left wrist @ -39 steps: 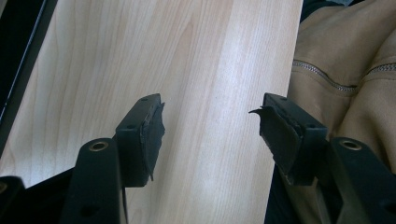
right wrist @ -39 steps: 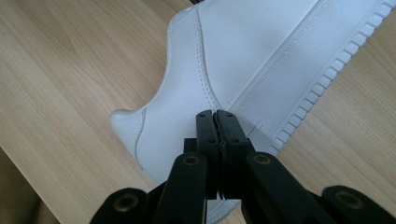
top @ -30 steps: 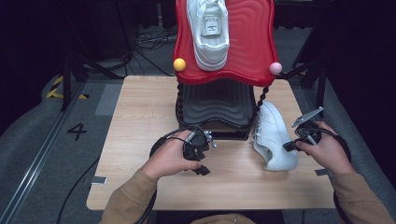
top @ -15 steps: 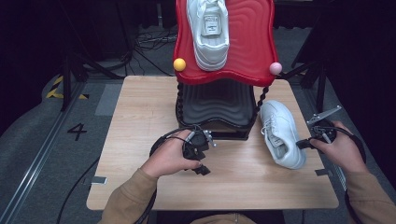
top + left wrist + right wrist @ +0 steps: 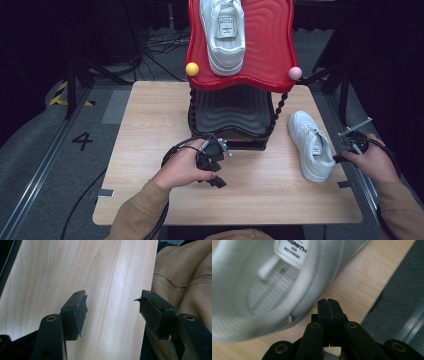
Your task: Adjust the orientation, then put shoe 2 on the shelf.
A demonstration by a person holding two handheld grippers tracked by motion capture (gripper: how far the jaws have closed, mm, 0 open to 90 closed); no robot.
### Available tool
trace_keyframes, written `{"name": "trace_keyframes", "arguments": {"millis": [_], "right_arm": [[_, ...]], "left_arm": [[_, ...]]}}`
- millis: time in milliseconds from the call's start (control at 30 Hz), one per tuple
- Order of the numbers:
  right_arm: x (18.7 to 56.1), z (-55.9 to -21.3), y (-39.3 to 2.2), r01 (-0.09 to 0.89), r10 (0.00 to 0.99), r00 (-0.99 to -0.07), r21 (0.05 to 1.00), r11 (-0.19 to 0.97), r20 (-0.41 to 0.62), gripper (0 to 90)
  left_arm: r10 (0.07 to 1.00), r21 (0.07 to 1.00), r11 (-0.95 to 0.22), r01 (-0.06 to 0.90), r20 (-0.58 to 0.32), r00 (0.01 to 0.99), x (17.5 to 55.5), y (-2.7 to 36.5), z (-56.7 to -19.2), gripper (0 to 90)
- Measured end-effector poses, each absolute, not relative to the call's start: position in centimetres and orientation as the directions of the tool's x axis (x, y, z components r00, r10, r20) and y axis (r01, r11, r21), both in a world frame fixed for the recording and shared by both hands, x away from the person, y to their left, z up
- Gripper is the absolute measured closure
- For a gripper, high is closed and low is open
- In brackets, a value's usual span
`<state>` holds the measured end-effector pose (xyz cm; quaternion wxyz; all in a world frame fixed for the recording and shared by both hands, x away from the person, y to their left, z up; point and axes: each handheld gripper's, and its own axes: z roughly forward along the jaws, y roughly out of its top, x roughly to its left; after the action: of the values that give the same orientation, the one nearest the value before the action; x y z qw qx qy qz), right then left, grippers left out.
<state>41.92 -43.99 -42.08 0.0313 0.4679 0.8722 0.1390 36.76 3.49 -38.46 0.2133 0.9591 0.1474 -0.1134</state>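
At the right of the high view we see the right gripper (image 5: 345, 156) with its jaws pressed together on nothing, just beside the heel of the white sneaker (image 5: 311, 145) (lying on the wooden table (image 5: 150, 130)). Lower centre, the left gripper (image 5: 216, 165) rests with its jaws apart over bare wood.

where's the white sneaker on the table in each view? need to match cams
High view: white sneaker lies right of the black rack, toe away from the person.
Left gripper view: not in it.
Right gripper view: its heel opening at upper left, beyond the closed jaws.
Shared landmark: the wooden table.
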Motion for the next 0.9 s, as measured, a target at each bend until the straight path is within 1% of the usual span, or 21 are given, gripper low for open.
{"name": "trace_keyframes", "arguments": {"millis": [67,233,467,667,833,867,900], "right_arm": [[41.9,-42.3,-44.2,0.811,0.827,-0.556,0.273,0.517,0.085,90.0],[41.7,-41.9,-44.2,0.804,0.826,-0.560,0.285,0.521,0.071,90.0],[41.0,-39.0,-43.6,0.768,0.801,-0.595,0.336,0.545,0.061,90.0],[40.5,-37.3,-42.3,0.723,0.761,-0.648,0.342,0.601,0.035,89.4],[40.0,-36.5,-41.0,0.680,0.715,-0.699,0.338,0.650,0.033,84.4],[39.7,-36.2,-40.4,0.659,0.689,-0.724,0.332,0.675,0.034,82.1],[39.7,-36.2,-40.4,0.659,0.689,-0.724,0.332,0.675,0.034,82.1]], "left_arm": [[0.232,0.378,-0.866,0.329,-0.279,0.932,36.8,3.5,-38.5,39.2],[0.234,0.378,-0.866,0.327,-0.273,0.933,36.9,3.5,-38.5,39.2],[0.242,0.373,-0.866,0.334,-0.270,0.932,36.8,3.5,-38.5,39.1],[0.243,0.368,-0.868,0.333,-0.269,0.932,36.8,3.4,-38.5,39.1],[0.246,0.365,-0.868,0.335,-0.268,0.931,36.7,3.5,-38.5,39.0],[0.243,0.365,-0.870,0.332,-0.268,0.932,36.7,3.5,-38.5,38.9],[0.245,0.362,-0.871,0.333,-0.269,0.932,36.7,3.5,-38.5,38.9]]}}
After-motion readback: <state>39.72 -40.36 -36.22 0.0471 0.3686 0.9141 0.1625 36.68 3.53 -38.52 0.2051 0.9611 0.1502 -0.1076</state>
